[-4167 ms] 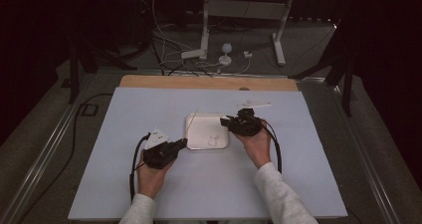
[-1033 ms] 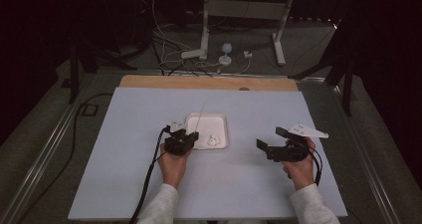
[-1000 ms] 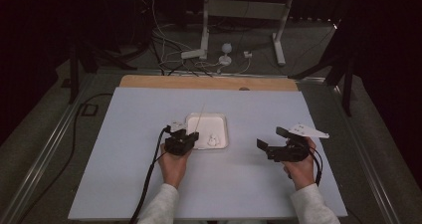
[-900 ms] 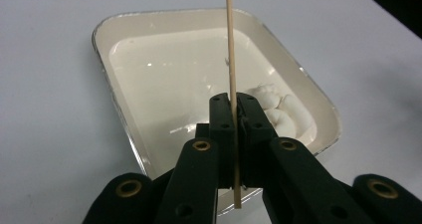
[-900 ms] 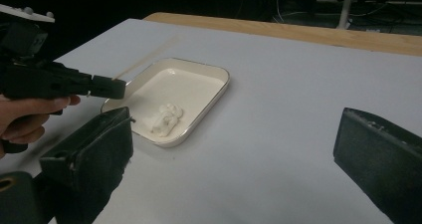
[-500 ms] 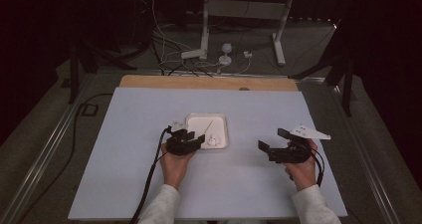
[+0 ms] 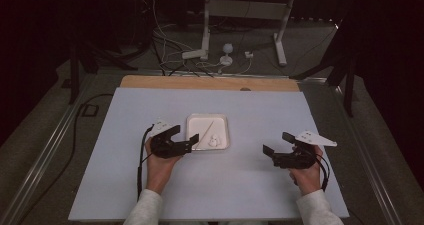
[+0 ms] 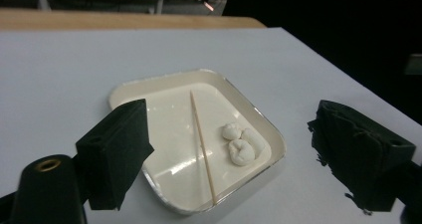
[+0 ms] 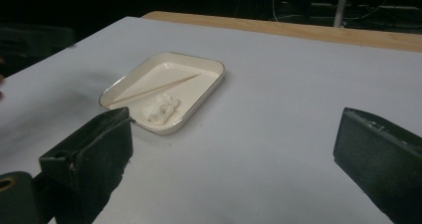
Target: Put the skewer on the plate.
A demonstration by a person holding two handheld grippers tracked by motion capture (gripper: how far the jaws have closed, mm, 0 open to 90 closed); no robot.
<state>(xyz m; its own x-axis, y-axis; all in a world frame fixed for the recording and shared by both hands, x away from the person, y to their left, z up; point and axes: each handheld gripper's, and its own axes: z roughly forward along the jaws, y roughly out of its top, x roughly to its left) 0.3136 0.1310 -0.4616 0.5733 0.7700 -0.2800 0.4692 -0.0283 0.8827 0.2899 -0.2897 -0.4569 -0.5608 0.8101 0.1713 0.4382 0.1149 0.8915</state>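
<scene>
1. High view. A pale blue-grey table [image 7: 250,195] with a strip of bare wood along its far edge. A white rounded-square tray [image 7: 220,121] sits left of centre. The left gripper [image 7: 186,142] is just beside the tray's near-left corner; its fingers have just been opening and stand apart, nothing between them. The right gripper [image 7: 276,144] is held well apart from the tray, toward the right side of the table, fingers spread and empty. A grey three-cornered plate tops each gripper, and a black cable trails from each. On the floor beyond the table: a white stand and loose cables.

2. Left gripper view. Gives detail that the high view only hints at. The tray [image 8: 124,92] is glossy, with a raised rim that looks metallic at its edge. In it lie a thin, straight wooden stick [image 8: 201,144], running lengthwise, and just right of it a small lumpy piece of white dough [image 8: 240,145], matte and curled. The fingers are blocky and black with rough foam-like pads, released, one either side of the tray's near end.

3. Right gripper view. Shows the tray [image 9: 211,82] from farther off, stick [image 9: 157,88] slanting across it and dough [image 9: 163,109] at the near side. Fingers wide apart over bare table [image 9: 278,104].
</scene>
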